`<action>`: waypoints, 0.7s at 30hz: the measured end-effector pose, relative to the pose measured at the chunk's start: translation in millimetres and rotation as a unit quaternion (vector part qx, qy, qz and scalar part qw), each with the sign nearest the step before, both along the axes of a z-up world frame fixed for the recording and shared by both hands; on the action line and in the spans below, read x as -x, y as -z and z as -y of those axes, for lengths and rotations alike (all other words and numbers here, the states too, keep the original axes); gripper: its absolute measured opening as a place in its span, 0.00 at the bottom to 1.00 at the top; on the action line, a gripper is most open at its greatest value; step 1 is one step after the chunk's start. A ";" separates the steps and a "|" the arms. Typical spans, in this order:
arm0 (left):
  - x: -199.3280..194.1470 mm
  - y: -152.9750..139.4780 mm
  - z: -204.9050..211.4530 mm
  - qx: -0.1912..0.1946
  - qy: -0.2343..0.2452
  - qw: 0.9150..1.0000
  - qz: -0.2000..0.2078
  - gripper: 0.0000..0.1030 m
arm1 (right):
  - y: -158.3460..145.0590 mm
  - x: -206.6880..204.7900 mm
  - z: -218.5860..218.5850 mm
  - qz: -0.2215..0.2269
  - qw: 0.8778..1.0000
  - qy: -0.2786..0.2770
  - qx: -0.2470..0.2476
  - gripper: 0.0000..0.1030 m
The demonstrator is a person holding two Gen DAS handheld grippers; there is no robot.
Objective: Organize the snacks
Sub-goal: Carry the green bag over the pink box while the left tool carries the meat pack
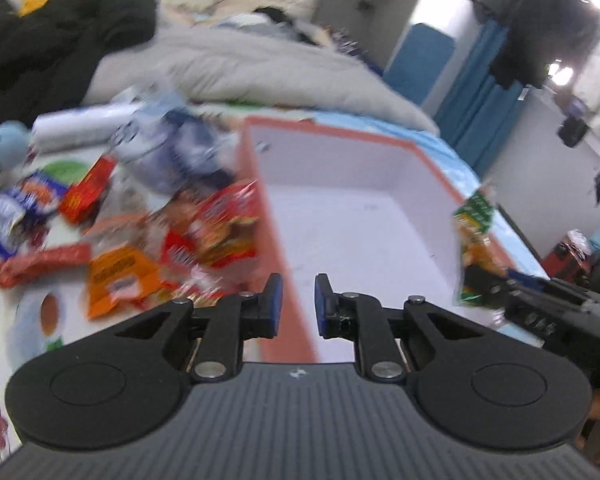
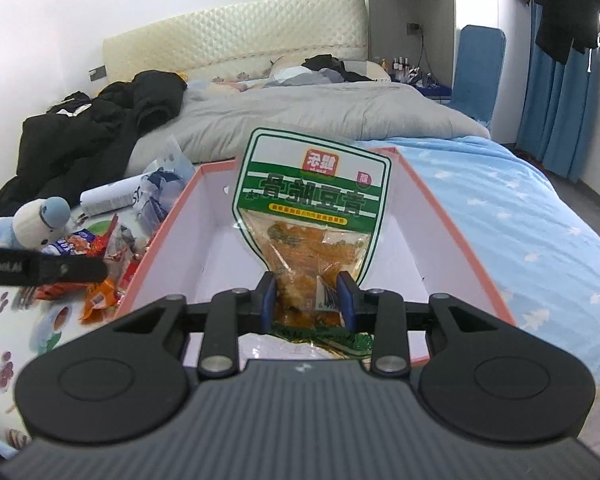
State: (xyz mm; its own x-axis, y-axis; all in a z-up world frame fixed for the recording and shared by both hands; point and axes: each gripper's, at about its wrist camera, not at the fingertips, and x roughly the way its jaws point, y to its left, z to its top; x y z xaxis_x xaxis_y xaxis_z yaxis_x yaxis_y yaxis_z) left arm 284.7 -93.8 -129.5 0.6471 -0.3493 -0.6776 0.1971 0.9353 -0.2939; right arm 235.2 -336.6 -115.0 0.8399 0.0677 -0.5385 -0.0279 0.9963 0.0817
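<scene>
A pink-rimmed white box (image 2: 440, 216) lies open on the bed, its inside bare; it also shows in the left wrist view (image 1: 340, 168). My right gripper (image 2: 308, 300) is shut on a green-and-white snack pouch (image 2: 312, 200) and holds it upright over the box's near end. The pouch (image 1: 474, 236) shows at the box's right rim in the left wrist view. My left gripper (image 1: 298, 304) is open and empty, over the box's left wall. A pile of red and orange snack packets (image 1: 148, 248) lies left of the box.
A plush toy (image 2: 36, 220), a white roll (image 2: 108, 196) and a crumpled plastic bag (image 2: 160, 188) lie beyond the snacks. Black jackets (image 2: 92, 140) and a grey duvet (image 2: 320, 108) cover the bed's far end. Blue starred sheet (image 2: 520, 216) runs right of the box.
</scene>
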 end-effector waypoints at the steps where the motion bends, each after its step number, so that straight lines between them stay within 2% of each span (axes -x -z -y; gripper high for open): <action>1: 0.2 3.7 -5.9 0.002 -0.006 1.000 -0.007 0.21 | 1.7 -1.6 0.1 -0.002 1.000 0.000 -0.001 0.35; 3: -0.5 12.7 -17.6 -0.004 -0.020 1.000 -0.015 0.33 | 3.9 -4.5 1.3 -0.003 1.000 -0.002 -0.005 0.35; 5: 0.8 22.2 -28.5 -0.011 -0.034 0.999 -0.021 0.50 | 4.5 -7.1 1.9 0.000 1.000 -0.005 -0.006 0.35; 6: -0.3 28.1 -32.8 -0.015 -0.039 0.999 -0.029 0.51 | 4.6 -9.0 2.4 0.001 1.000 -0.006 -0.006 0.35; 10: -4.7 55.4 -41.8 -0.042 -0.048 0.997 -0.053 0.72 | 7.3 -13.0 4.8 0.000 1.000 -0.005 -0.010 0.35; 16: -17.1 94.0 -35.4 -0.107 -0.032 0.992 -0.058 0.74 | 10.0 -10.6 6.5 0.000 1.000 -0.010 -0.013 0.35; 19: -27.0 103.7 -29.5 -0.117 -0.015 0.992 -0.052 0.74 | 10.1 -10.2 6.4 0.001 1.000 -0.013 -0.013 0.35; 21: -32.3 111.1 -23.5 -0.139 -0.009 0.989 -0.054 0.77 | 9.9 -10.1 6.1 0.003 1.000 -0.014 -0.013 0.36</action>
